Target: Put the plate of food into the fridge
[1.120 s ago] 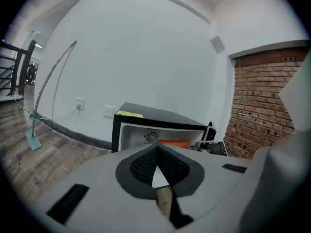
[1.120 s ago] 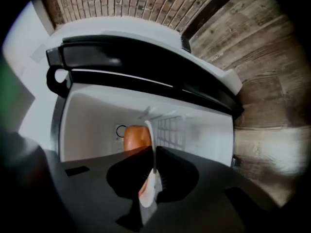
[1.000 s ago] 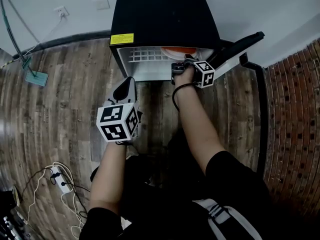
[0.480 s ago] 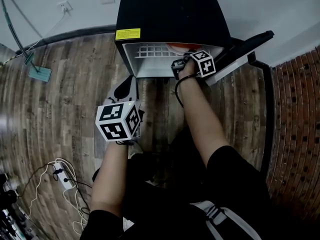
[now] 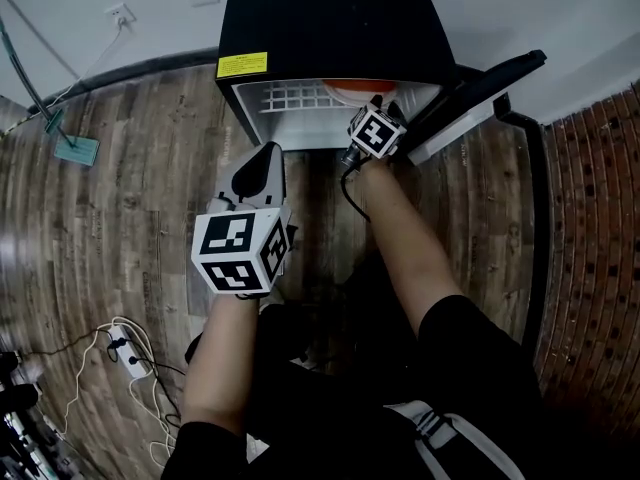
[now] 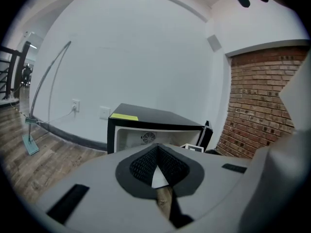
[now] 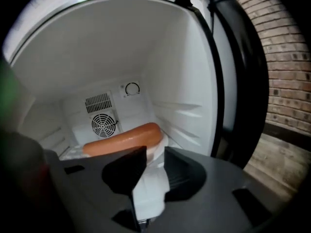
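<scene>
Plate (image 7: 162,143) of food lies inside the fridge (image 5: 330,18), on the wire shelf (image 5: 290,98), its near rim between the jaws of the right gripper (image 7: 154,154). Those jaws are opening, and the pads stand clear of the rim on both sides, so the plate rests on the shelf and not in a grip. Nearest the person, the left gripper (image 5: 258,168) hangs over the wooden floor (image 5: 130,198), well short of the fridge, its jaws drawn together on nothing. Past the right jaws, one long sausage (image 7: 124,139) lies across the plate. Behind it a round fan grille (image 7: 103,124) sits in the back wall. The door (image 5: 480,93) stands swung out to the right.

The plate looks stiff and probably breakable (what it is made of cannot be told). Its smooth rim would likely slip in a weak pinch. The sausage is round and glossy and should roll at any tilt. The best hold seems to be the near rim, squarely between the pads, with the plate kept level
</scene>
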Tool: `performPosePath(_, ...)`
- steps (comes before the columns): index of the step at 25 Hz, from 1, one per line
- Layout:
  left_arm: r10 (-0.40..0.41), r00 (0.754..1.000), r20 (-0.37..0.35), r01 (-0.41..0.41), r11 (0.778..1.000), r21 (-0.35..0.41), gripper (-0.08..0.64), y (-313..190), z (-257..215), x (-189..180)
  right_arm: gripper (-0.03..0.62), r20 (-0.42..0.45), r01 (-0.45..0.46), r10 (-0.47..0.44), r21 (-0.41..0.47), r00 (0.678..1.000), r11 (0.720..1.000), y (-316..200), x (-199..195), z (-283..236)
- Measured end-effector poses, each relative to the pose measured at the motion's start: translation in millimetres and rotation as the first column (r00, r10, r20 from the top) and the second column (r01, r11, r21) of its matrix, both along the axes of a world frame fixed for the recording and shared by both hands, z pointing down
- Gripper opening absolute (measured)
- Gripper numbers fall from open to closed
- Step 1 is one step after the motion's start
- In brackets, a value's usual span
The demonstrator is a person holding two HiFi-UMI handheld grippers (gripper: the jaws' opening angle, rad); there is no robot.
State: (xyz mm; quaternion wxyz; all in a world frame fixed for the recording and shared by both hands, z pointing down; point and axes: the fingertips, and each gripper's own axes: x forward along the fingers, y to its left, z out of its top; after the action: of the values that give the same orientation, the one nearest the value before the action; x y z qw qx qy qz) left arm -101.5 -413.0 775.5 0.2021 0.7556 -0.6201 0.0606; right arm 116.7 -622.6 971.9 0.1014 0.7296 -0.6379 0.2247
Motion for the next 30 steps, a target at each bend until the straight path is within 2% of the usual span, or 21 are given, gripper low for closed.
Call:
performPosePath(2, 0.001, 1.000, 0.006, -0.001, 1.000, -0.008, -0.002, -2.1, 3.9, 2.1, 0.014, 0.015, 0.071, -0.071, 0.013, 0.997, 0.997, 8.1, -6.7, -7.1)
performPosePath(6, 0.002, 1.000, 0.012, -0.002, 0.999, -0.037, -0.002, -8.0, 18.2, 5.2, 0.014, -0.033, 0.241, -0.239, 0.092, 0.971, 0.966, 34.0, -24.0, -39.0)
performPosePath(11, 0.025, 0.999, 0.030, -0.024, 1.000, -0.019, -0.002, -13.6, 10.4, 16.2, 0.012, -0.093, 0.451, -0.441, 0.172, 0.893, 0.876, 103.4, -38.7, -95.4)
performPosePath(15, 0.051, 0.997, 0.062, -0.051, 0.999, 0.011, -0.002, -17.9, -2.2, 25.4, 0.012, -0.076, 0.545, -0.541, 0.177, 0.838, 0.819, 138.4, -44.8, -134.6)
performPosePath(18, 0.074, 0.991, 0.109, -0.078, 0.996, 0.030, -0.003, -18.3, -11.4, 29.8, 0.012, -0.057, 0.569, -0.570, 0.205, 0.819, 0.797, 145.5, -51.2, -174.0)
performPosePath(21, 0.083, 0.987, 0.138, -0.086, 0.996, 0.014, -0.002, -16.9, -13.4, 32.1, 0.012, -0.062, 0.576, -0.578, 0.221, 0.814, 0.787, 145.6, -59.7, -222.3)
performPosePath(24, 0.114, 0.987, 0.111, -0.109, 0.993, -0.051, -0.002, -13.0, -30.8, 34.0, 0.012, -0.075, 0.556, -0.553, 0.205, 0.829, 0.805, 145.0, -69.0, -274.9)
performPosePath(27, 0.135, 0.989, 0.057, -0.130, 0.989, -0.072, -0.003, -7.6, -96.3, 28.5, 0.012, -0.078, 0.536, -0.531, 0.162, 0.844, 0.828, 156.9, -80.1, -332.2)
performPosePath(30, 0.150, 0.987, 0.055, -0.147, 0.987, -0.064, -0.003, -3.0, -189.3, 17.0, 0.012, -0.056, 0.528, -0.525, 0.116, 0.849, 0.841, 175.1, -88.0, -398.3)
